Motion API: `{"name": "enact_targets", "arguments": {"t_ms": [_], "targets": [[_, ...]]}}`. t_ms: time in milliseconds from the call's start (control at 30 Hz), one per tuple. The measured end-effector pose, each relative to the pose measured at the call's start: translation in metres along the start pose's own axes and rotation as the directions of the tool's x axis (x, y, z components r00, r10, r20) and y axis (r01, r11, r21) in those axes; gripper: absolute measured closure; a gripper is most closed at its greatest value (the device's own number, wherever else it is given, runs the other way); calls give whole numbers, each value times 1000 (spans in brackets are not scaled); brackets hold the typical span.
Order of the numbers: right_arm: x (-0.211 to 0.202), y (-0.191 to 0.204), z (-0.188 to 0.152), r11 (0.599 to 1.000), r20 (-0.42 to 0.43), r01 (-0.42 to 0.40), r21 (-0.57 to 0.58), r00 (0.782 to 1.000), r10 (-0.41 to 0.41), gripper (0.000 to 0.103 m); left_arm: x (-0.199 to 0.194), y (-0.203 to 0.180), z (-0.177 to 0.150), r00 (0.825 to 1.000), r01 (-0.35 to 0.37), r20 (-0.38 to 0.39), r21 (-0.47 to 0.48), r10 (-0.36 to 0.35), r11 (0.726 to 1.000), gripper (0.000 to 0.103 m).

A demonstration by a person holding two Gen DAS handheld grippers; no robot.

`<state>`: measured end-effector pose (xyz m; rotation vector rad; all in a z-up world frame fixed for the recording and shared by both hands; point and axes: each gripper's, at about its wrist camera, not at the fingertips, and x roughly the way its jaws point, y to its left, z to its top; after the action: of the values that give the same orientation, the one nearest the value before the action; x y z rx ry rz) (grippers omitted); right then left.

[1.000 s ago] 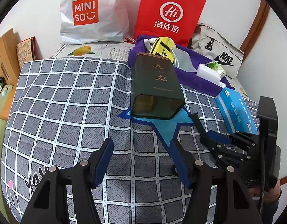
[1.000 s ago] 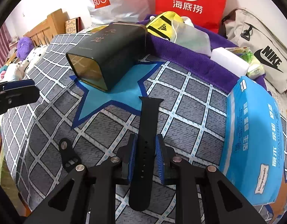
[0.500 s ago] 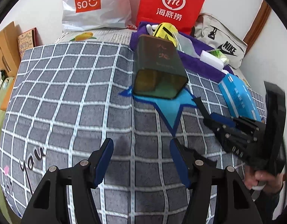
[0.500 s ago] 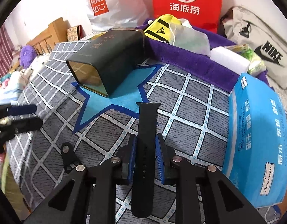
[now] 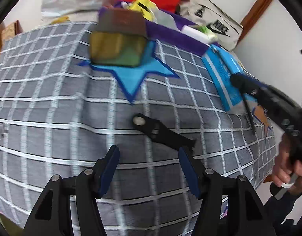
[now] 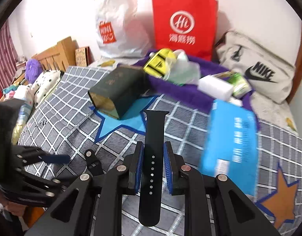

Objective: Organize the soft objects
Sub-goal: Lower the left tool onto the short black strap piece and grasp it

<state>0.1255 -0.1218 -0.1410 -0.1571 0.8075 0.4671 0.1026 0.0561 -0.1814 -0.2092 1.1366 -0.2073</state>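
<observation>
Right gripper point(image 6: 152, 167): blue-padded jaws clamp the long black perforated rubber watch strap point(image 6: 153, 137) at centre frame, its broad end pointing up-frame toward the dark green rectangular tin box point(image 6: 119, 90) lying on its side on a blue star patch. Left gripper point(image 5: 149, 169): jaws apart, nothing between them, low in frame above the grey checked bedspread point(image 5: 52, 98). The short black buckle strap piece point(image 5: 160, 131) lies on the bedspread just above the left gripper's right finger.
</observation>
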Motion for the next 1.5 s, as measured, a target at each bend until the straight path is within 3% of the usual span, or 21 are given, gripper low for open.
{"name": "enact_targets", "arguments": {"t_ms": [67, 467, 600, 667, 733, 800, 933, 967, 1200, 1267, 1333, 1433, 1500], "targets": [[-10, -7, -3, 1000, 13, 8, 5, 1000, -8, 82, 4, -9, 0, 999, -22, 25, 21, 22, 1000, 36], [-34, -42, -19, 996, 40, 38, 75, 998, -41, 82, 33, -53, 36, 997, -41, 69, 147, 31, 988, 35], [-36, -49, -24, 995, 46, 43, 92, 998, -47, 82, 33, -60, 31, 992, -121, 55, 169, 113, 978, 39], [-36, -51, -25, 994, 46, 40, 99, 998, -45, 82, 31, -59, 22, 979, -204, 57, 167, 197, 965, 39], [-35, -52, -27, 994, 45, 39, 102, 998, -44, 82, 31, -58, 15, 971, -238, 73, 179, 229, 955, 39], [-34, -52, -27, 994, 44, 32, 106, 998, -37, 82, 30, -56, 14, 970, -239, 85, 151, 228, 959, 40], [-30, -50, -29, 995, 40, 21, 101, 999, -25, 82, 29, -59, 16, 974, -208, 123, 175, 188, 962, 73], [-30, -50, -29, 995, 40, 16, 102, 999, -20, 82, 29, -60, 17, 975, -202, 126, 188, 181, 961, 76], [-33, -53, -33, 993, 48, 13, 114, 999, -19, 82, 21, -57, 6, 979, -197, 90, 212, 182, 957, 75], [-33, -55, -34, 993, 48, 11, 118, 999, -16, 82, 19, -57, 1, 980, -196, 75, 208, 185, 958, 60], [-33, -56, -34, 993, 47, 10, 118, 999, -16, 82, 19, -59, -5, 975, -220, 60, 209, 212, 953, 52], [-33, -56, -35, 993, 46, 6, 120, 999, -11, 82, 19, -64, -11, 969, -248, 75, 223, 237, 943, 52], [-32, -57, -35, 993, 45, 3, 122, 999, -8, 82, 19, -63, -10, 973, -224, 98, 203, 207, 953, 69]]}}
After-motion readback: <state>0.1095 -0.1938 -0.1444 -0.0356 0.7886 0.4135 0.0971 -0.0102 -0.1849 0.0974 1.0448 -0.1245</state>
